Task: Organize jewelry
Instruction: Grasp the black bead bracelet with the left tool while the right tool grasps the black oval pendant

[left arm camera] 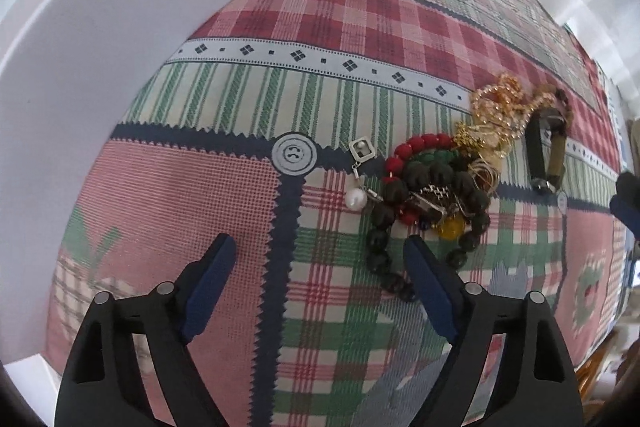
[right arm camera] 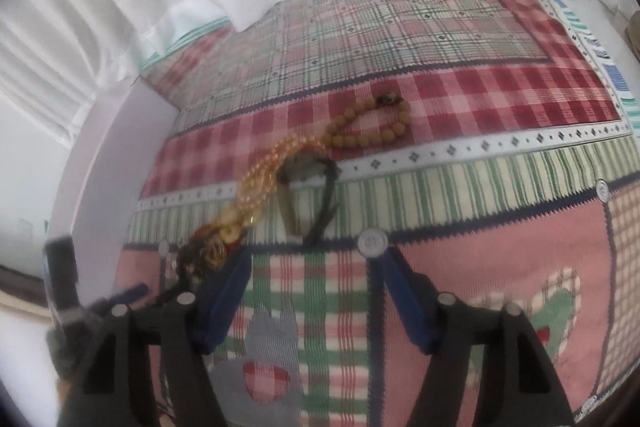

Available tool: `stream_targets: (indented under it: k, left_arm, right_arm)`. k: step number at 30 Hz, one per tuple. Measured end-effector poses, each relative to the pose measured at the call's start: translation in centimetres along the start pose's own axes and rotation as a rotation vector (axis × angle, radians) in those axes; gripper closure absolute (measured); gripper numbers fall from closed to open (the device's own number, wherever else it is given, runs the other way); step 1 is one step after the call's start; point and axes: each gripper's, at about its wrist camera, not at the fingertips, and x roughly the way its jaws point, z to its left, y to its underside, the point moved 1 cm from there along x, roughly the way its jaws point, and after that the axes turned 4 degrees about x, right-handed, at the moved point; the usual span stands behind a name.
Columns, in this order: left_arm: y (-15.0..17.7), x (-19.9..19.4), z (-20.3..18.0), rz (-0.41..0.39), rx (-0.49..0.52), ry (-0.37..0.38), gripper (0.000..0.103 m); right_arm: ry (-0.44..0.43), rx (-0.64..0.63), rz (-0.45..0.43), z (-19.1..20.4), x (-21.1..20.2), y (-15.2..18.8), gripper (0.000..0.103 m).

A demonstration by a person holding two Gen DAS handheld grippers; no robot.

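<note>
Jewelry heap [left arm camera: 436, 187]: lies upper right of the left claw [left arm camera: 320, 255], black bead strand touching its right finger; both claws, right claw [right arm camera: 316, 263] included, gaping, holding nothing.

- 1 pearl drop earring [left arm camera: 359, 187], at 9 o'clock of the pile
- 1 red bead strand [left arm camera: 416, 147]
- 1 dark bead strand [left arm camera: 384, 247]
- 1 tan bead bracelet [right arm camera: 372, 127], at 12 o'clock
- 1 amber bead strand [right arm camera: 264, 171]
- 1 white box [left arm camera: 100, 47]

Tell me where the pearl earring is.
In the left wrist view, the pearl earring lies on the patchwork cloth at the left edge of the jewelry pile, just right of the printed button.
</note>
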Motion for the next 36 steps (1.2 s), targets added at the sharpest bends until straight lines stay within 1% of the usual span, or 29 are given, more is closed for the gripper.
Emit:
stream_targets:
  k: [1,4,5,6,7,10,12,13,14,15,16,18,20,24,30,33,36]
  left_arm:
    - [-0.1,0.0,-0.1,-0.009,0.000,-0.009,0.017]
    - [-0.1,0.1,-0.7,-0.027,0.009,-0.025,0.018]
    - [-0.1,0.2,-1.0,-0.033,0.014,-0.036,0.018]
    - [0.1,0.2,-1.3,-0.040,0.022,-0.050,0.018]
    - [0.2,0.3,-1.8,-0.047,0.032,-0.063,0.018]
    - [0.7,0.3,-3.1,-0.083,0.065,-0.095,0.025]
    - [1.1,0.0,-3.6,-0.100,0.077,-0.093,0.037]
    - [1.2,-0.1,-3.9,-0.106,0.085,-0.087,0.042]
    - [1.2,-0.1,-4.1,-0.111,0.093,-0.085,0.055]
    - [1.3,-0.3,-4.5,-0.118,0.108,-0.081,0.079]
    - [1.5,-0.4,-4.9,-0.119,0.119,-0.078,0.094]
    - [1.6,-0.5,-5.0,-0.109,0.141,-0.065,0.093]
    - [1.6,-0.5,-4.8,-0.094,0.140,-0.037,0.093]
    - [1.8,-1.5,-3.3,-0.066,0.112,0.047,0.093]
    - [2.5,-4.4,-0.8,-0.062,0.082,0.143,0.093]
    - [2.3,-5.8,0.6,-0.070,0.067,0.171,0.093]
    - [3.0,-7.0,1.2,-0.089,0.065,0.176,0.093]
  right_arm:
    - [-0.001,0.015,0.003,-0.2,0.2,-0.6,0.040]
    - [0.020,0.032,0.016,-0.6,1.5,-2.0,0.040]
    - [0.029,0.032,0.025,-0.6,2.0,-2.3,0.042]
    - [0.037,0.033,0.037,-0.5,2.7,-2.5,0.045]
    - [0.039,0.033,0.045,-0.5,3.3,-2.6,0.050]
    - [0.045,0.020,0.070,0.0,5.3,-2.5,0.059]
    - [0.072,-0.003,0.065,0.5,6.4,-2.3,0.062]
    - [0.083,-0.015,0.060,0.8,6.8,-2.2,0.066]
    - [0.095,-0.030,0.055,0.9,7.2,-2.2,0.074]
    - [0.112,-0.047,0.049,1.1,7.6,-2.0,0.080]
    - [0.127,-0.064,0.045,1.3,8.0,-1.9,0.088]
    - [0.138,-0.094,0.029,1.5,8.1,-1.6,0.088]
    - [0.137,-0.105,0.005,1.3,7.3,-1.4,0.089]
    - [0.108,-0.093,-0.032,0.1,4.6,-1.2,0.090]
    - [0.075,-0.067,-0.033,-1.6,2.0,0.1,0.090]
    - [0.064,-0.065,-0.026,-2.2,1.1,0.7,0.090]
    - [0.049,-0.064,-0.024,-2.4,0.2,1.3,0.090]
